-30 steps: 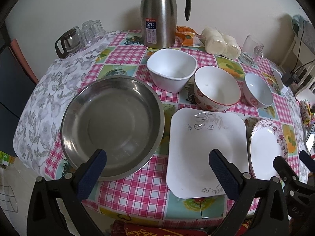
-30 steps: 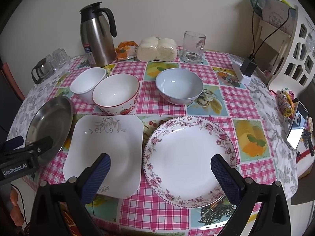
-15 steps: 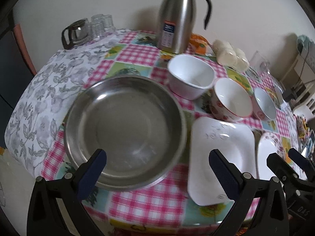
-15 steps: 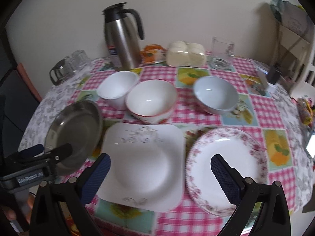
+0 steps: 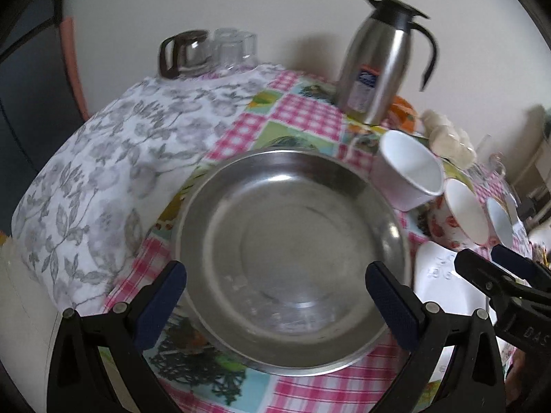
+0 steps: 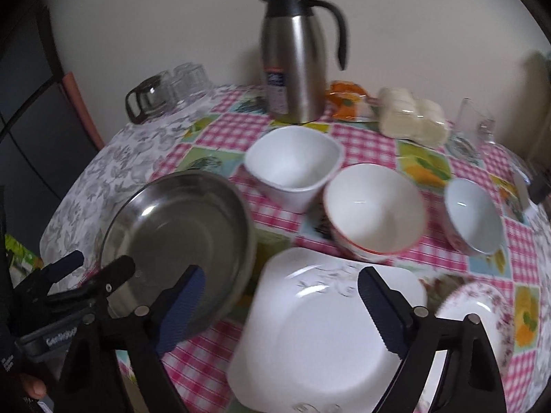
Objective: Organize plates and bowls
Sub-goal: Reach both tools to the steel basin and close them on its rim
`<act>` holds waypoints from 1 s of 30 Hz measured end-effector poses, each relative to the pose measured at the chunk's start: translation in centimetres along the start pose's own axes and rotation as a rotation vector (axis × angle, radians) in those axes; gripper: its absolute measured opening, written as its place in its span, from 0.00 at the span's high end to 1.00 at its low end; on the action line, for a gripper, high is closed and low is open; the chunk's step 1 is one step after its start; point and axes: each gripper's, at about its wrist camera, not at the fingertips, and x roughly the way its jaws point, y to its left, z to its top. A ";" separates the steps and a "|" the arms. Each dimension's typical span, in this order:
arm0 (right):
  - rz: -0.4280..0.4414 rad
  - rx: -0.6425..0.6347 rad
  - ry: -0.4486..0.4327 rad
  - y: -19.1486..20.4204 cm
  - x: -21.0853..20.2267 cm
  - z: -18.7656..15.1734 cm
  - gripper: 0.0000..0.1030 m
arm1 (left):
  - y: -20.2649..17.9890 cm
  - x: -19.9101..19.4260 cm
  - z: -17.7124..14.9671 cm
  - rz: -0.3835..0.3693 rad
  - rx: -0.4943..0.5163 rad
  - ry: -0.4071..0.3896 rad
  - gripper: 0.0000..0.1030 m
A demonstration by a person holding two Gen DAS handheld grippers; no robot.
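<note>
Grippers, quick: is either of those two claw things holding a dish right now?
Left gripper: open, holding nothing, over the steel basin.
Right gripper: open, holding nothing, above the square plate.

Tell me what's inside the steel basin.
The steel basin holds nothing: bare metal with reflections. The near rim is partly hidden by the left claw, which is open.

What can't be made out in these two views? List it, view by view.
- Floral round plate: right wrist view, half hidden by the right gripper finger and cut by the edge.
- Square plate: left wrist view, mostly covered by the other gripper.
- Thermos label: blurred, unreadable.
- Steel basin near rim: left gripper fingers straddle it; contact unclear.
</note>
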 end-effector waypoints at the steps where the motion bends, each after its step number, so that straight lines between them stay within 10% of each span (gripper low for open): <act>1: 0.005 -0.007 0.007 0.5 0.6 0.2 0.13 | 0.4 0.2 0.0 -0.003 -0.013 0.000 0.00; 15: 0.068 -0.083 0.108 3.2 6.6 1.0 0.49 | 6.0 4.1 0.2 0.026 -0.139 0.085 0.03; 30: 0.096 -0.098 0.159 2.9 11.3 2.3 0.66 | 7.2 7.1 0.8 -0.020 -0.150 0.145 0.47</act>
